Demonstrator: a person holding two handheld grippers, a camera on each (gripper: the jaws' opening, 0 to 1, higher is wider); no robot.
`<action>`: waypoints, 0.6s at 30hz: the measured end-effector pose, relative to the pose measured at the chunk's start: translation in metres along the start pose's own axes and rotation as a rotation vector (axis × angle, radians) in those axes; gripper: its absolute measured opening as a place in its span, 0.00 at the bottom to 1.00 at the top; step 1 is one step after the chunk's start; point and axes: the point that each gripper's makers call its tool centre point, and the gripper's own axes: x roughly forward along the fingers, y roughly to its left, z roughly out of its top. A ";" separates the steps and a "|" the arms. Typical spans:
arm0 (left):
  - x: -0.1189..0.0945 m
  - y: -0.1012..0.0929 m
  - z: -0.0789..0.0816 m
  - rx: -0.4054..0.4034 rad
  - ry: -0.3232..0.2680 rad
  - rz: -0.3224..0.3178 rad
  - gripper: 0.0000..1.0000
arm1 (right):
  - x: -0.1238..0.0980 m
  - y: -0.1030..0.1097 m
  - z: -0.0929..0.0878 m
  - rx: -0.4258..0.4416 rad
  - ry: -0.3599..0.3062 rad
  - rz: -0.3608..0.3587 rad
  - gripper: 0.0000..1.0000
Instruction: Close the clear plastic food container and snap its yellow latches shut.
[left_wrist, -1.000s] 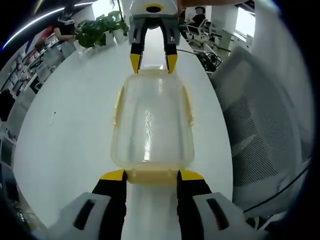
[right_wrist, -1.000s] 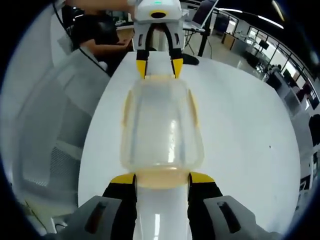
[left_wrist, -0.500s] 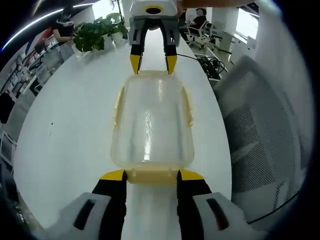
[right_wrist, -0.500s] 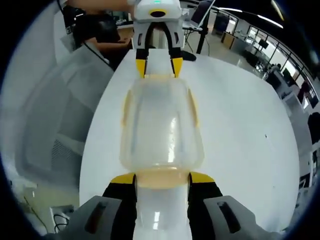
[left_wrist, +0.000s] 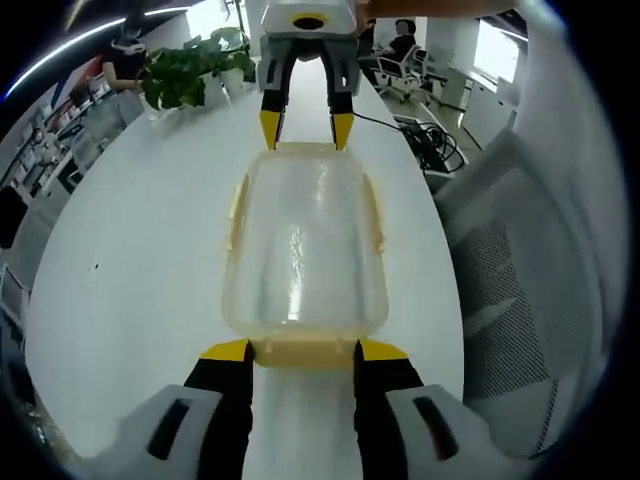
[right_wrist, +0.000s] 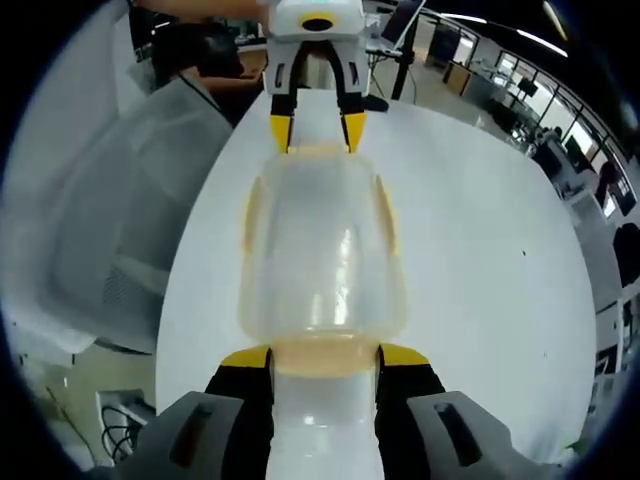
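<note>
The clear plastic container (left_wrist: 305, 240) with its lid on lies lengthwise between my two grippers over the white table (left_wrist: 150, 230). Yellow latches (left_wrist: 237, 205) run along its long sides. My left gripper (left_wrist: 303, 350) is shut on the yellow end latch nearest it. At the far end my right gripper (left_wrist: 306, 128) clamps the opposite yellow end latch. In the right gripper view the container (right_wrist: 322, 250) stretches from my right gripper (right_wrist: 324, 355) up to the left gripper (right_wrist: 318, 130), both with their yellow-tipped jaws closed on the end latches.
A grey mesh chair (left_wrist: 520, 260) stands beside the table edge, seen also as the chair (right_wrist: 110, 210). A potted plant (left_wrist: 185, 75) sits at the table's far end. Cables (left_wrist: 435, 140) lie on the floor. A person (right_wrist: 205, 45) sits behind the left gripper.
The container stays in the same place between both grippers. The background has slid a little in both views, so both hands and the container have shifted together.
</note>
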 end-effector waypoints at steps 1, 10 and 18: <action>0.001 0.000 0.001 0.001 0.000 -0.001 0.38 | -0.001 0.000 -0.002 0.002 0.000 0.002 0.38; 0.013 0.002 0.017 0.001 -0.003 -0.004 0.38 | -0.007 -0.002 -0.020 0.003 0.008 0.003 0.38; 0.022 0.004 0.030 0.003 -0.009 -0.005 0.38 | -0.013 -0.004 -0.036 0.005 0.014 0.004 0.38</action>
